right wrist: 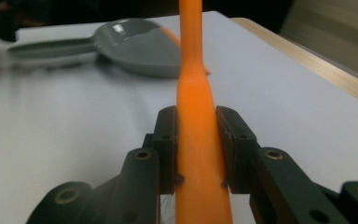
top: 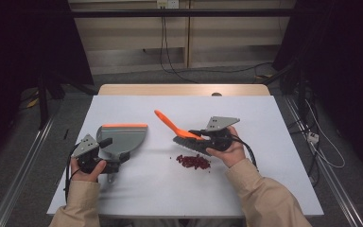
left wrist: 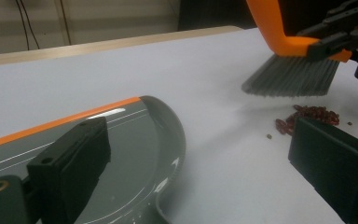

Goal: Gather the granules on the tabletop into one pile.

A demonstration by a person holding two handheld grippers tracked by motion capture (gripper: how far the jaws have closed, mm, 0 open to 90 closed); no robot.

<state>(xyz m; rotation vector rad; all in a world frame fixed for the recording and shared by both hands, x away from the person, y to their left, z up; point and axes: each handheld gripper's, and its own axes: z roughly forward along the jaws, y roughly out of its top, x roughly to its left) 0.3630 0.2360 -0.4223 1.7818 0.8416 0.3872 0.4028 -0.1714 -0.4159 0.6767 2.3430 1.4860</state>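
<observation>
Two tools are in hand on the white table (top: 264, 189): an orange-handled brush (top: 182, 133) and a grey dustpan (top: 123, 138) with an orange lip. The brush's long axis runs diagonally in the high view, its handle tip pointing up and to the far left, its grey bristles low at the near right, just above a small pile of red beans (top: 194, 161). The dustpan lies flat at the left, its orange edge turned toward the far side of the table and its handle toward the person.

The right gripper (top: 207, 137) has its fingers (right wrist: 167, 140) pressed against both sides of the orange handle, pinching it tight. The left gripper (top: 105, 156) sits at the dustpan's handle; its fingers (left wrist: 74, 163) stand spread wide in its own view, and whether they grip the handle I cannot tell.

From the left gripper view, the bristles hang clear of the table beside the beans. The right gripper view looks straight along the handle to the dustpan beyond.
</observation>
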